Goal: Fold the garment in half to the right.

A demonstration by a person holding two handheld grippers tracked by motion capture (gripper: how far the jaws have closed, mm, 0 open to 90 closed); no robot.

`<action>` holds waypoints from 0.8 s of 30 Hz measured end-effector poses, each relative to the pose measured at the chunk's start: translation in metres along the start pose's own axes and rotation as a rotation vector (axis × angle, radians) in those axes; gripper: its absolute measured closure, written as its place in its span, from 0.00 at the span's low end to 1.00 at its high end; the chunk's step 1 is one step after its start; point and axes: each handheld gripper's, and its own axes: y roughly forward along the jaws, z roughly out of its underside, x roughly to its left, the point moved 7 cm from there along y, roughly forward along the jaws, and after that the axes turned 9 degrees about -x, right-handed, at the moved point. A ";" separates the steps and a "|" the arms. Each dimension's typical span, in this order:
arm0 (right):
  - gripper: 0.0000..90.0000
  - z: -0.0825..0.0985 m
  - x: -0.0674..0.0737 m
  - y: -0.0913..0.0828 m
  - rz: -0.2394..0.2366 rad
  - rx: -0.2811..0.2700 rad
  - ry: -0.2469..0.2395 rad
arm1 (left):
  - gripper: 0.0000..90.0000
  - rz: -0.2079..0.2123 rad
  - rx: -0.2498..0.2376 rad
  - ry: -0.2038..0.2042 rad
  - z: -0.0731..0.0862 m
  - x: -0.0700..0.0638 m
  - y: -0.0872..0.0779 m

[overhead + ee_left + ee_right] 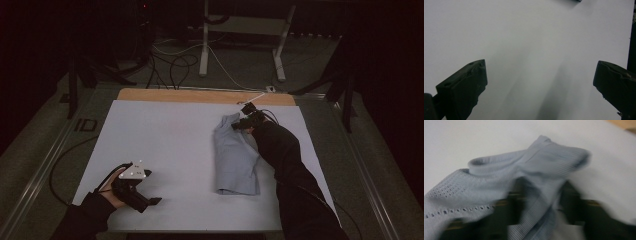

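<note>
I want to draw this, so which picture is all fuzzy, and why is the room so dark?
The right gripper view is smeared with blur, softening the grey garment. The high view is dim around the pale table. The left gripper view looks soft, with faint shadows.

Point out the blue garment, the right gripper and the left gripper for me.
blue garment (235,160), high view, middle of the folded cloth.
right gripper (240,125), high view, at the jaw tips on the garment's far end.
left gripper (152,201), high view, at the jaw tips.

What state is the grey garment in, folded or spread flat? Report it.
Folded, not spread: the grey garment lies as a narrow doubled strip on the white table, its ribbed far end bunched between the right claw's jaws.
</note>
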 end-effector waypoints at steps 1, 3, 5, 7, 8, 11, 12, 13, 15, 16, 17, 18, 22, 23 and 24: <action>0.91 -0.003 0.001 -0.001 0.004 -0.007 -0.019 | 0.00 -0.004 -0.005 -0.002 0.000 0.001 0.000; 0.94 -0.010 0.004 -0.003 -0.002 -0.041 -0.022 | 0.00 -0.004 -0.008 -0.006 0.001 0.001 0.000; 0.94 -0.019 0.008 -0.005 -0.025 -0.089 -0.019 | 0.00 -0.006 -0.005 -0.001 0.001 0.001 0.001; 0.94 -0.025 0.009 -0.006 -0.025 -0.116 -0.015 | 0.00 -0.007 -0.008 -0.004 0.001 0.002 0.001; 0.94 -0.025 0.009 -0.006 -0.025 -0.116 -0.015 | 0.00 -0.007 -0.008 -0.004 0.001 0.002 0.001; 0.94 -0.022 0.005 0.001 -0.029 -0.111 0.001 | 0.00 -0.009 -0.013 -0.006 0.002 0.002 0.000; 0.94 -0.020 0.003 0.003 -0.023 -0.102 0.004 | 0.00 -0.009 -0.015 -0.010 0.002 0.003 0.000; 0.94 -0.017 0.002 0.005 -0.022 -0.092 0.015 | 0.00 -0.009 -0.016 -0.013 0.002 0.003 0.000; 0.94 -0.012 -0.001 0.009 -0.021 -0.078 0.021 | 0.00 -0.007 -0.012 -0.010 0.002 0.003 0.000; 0.94 -0.010 -0.002 0.011 -0.017 -0.070 0.025 | 0.00 -0.006 -0.013 -0.009 0.002 0.003 0.000; 0.94 -0.009 -0.003 0.012 -0.012 -0.067 0.028 | 0.00 -0.006 -0.015 -0.009 0.002 0.003 0.000; 0.94 -0.008 -0.005 0.013 -0.009 -0.064 0.033 | 0.00 -0.007 -0.017 -0.010 0.001 0.003 0.000; 0.91 -0.001 -0.009 0.018 0.004 -0.037 0.042 | 0.00 -0.003 -0.017 -0.004 0.001 0.002 0.001; 0.89 0.000 -0.010 0.019 0.007 -0.032 0.038 | 0.00 -0.003 -0.020 -0.005 0.001 0.003 0.001; 0.89 0.000 -0.010 0.019 0.007 -0.032 0.038 | 0.00 -0.003 -0.020 -0.005 0.001 0.003 0.001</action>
